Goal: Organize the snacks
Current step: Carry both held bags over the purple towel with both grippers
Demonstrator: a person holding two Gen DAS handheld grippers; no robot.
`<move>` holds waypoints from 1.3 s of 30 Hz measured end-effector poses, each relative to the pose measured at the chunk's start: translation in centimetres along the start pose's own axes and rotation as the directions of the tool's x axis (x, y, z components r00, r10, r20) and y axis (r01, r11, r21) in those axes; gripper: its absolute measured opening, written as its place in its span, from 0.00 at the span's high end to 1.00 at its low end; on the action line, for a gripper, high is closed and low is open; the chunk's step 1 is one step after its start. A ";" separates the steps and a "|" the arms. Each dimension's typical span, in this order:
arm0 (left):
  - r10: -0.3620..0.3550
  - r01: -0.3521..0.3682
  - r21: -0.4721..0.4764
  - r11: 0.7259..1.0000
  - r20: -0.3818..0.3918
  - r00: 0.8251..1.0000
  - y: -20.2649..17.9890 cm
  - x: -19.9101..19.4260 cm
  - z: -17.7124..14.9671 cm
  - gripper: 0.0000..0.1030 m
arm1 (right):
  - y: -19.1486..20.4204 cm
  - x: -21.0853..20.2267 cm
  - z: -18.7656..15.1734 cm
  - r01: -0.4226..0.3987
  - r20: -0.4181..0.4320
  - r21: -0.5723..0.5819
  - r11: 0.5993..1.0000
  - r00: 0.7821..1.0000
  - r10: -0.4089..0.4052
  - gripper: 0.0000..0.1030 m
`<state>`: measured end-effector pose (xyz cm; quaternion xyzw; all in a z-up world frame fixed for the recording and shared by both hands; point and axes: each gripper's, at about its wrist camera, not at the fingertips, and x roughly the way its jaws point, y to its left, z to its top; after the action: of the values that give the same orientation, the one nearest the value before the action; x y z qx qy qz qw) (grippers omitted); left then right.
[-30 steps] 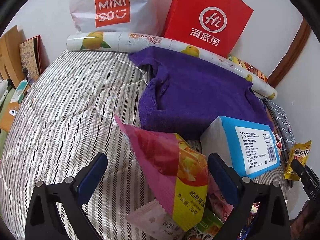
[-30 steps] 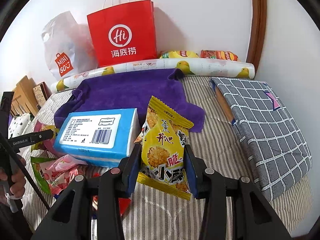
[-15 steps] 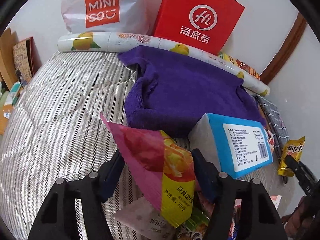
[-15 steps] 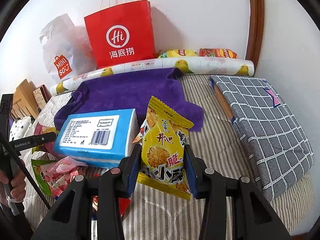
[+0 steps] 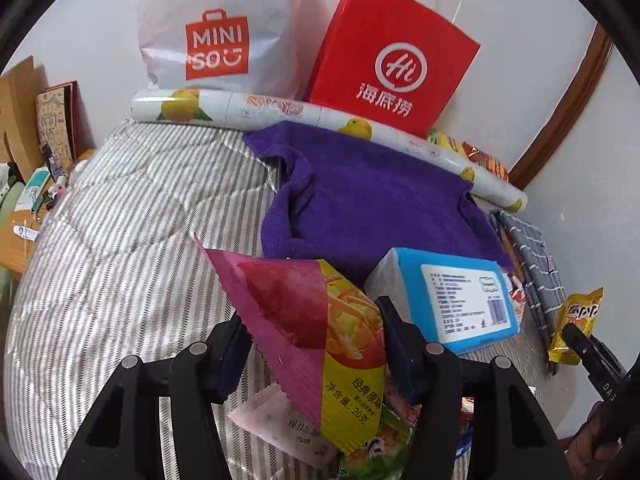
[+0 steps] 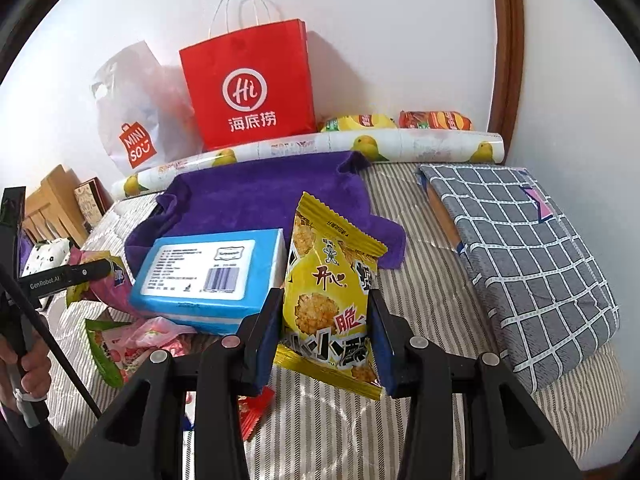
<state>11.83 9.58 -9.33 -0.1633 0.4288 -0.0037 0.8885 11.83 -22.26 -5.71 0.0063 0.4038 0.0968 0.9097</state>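
My left gripper (image 5: 312,328) is shut on a pink and yellow chip bag (image 5: 316,328) and holds it over a pile of small snack packets (image 5: 288,424). My right gripper (image 6: 326,320) is shut on a yellow rice-cracker bag (image 6: 328,280), upright above the striped bed. The yellow bag also shows at the right edge of the left wrist view (image 5: 576,324). A blue tissue pack (image 6: 208,272) lies between the two grippers, partly on a purple towel (image 6: 260,196). More snack packets (image 6: 132,340) lie left of my right gripper.
A red paper bag (image 6: 252,88) and a white Miniso bag (image 6: 136,120) stand against the wall behind a rolled lemon-print sheet (image 6: 400,146). Two snack bags (image 6: 436,120) lie behind the roll. A grey checked cushion (image 6: 528,252) lies at the right. The striped bedding (image 5: 120,232) stretches left.
My left gripper has closed from wide open onto the pink and yellow chip bag. My right gripper has kept its hold on the yellow bag and barely moved.
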 end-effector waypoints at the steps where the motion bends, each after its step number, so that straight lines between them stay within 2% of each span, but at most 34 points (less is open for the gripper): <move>1: 0.001 -0.001 0.000 1.000 0.008 1.000 0.0 -0.4 0.1 0.45 | 0.1 -0.2 0.0 -0.003 0.003 -0.001 1.000 1.000 0.003 0.60; 6: -0.005 0.005 -0.009 1.000 0.039 0.999 0.1 -2.5 0.1 0.45 | 0.6 -1.3 -0.1 -0.022 0.014 -0.003 1.000 1.000 0.022 0.60; 11: -0.041 0.041 -0.014 0.999 0.046 0.998 -0.2 -4.1 0.1 0.45 | 1.4 -2.5 -0.1 -0.047 0.020 -0.006 0.999 0.999 0.047 0.60; 22: -0.094 0.091 0.057 0.994 0.045 0.995 -2.9 -6.8 -0.2 0.45 | 3.8 -4.2 0.4 -0.104 0.026 -0.032 0.994 0.994 0.105 0.60; 28: -0.121 0.117 0.087 0.989 0.040 0.992 -4.3 -7.4 0.9 0.45 | 4.8 -4.4 1.7 -0.123 0.029 -0.041 0.992 0.992 0.124 0.60; 39: -0.129 0.124 0.116 0.985 0.035 0.991 -5.7 -7.3 4.3 0.45 | 5.4 -3.4 5.6 -0.123 0.045 -0.035 0.992 0.991 0.124 0.60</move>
<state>11.31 6.49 0.38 -0.1392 0.3977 -0.0810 0.9033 12.81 -17.18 1.04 0.0191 0.3798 0.1592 0.9111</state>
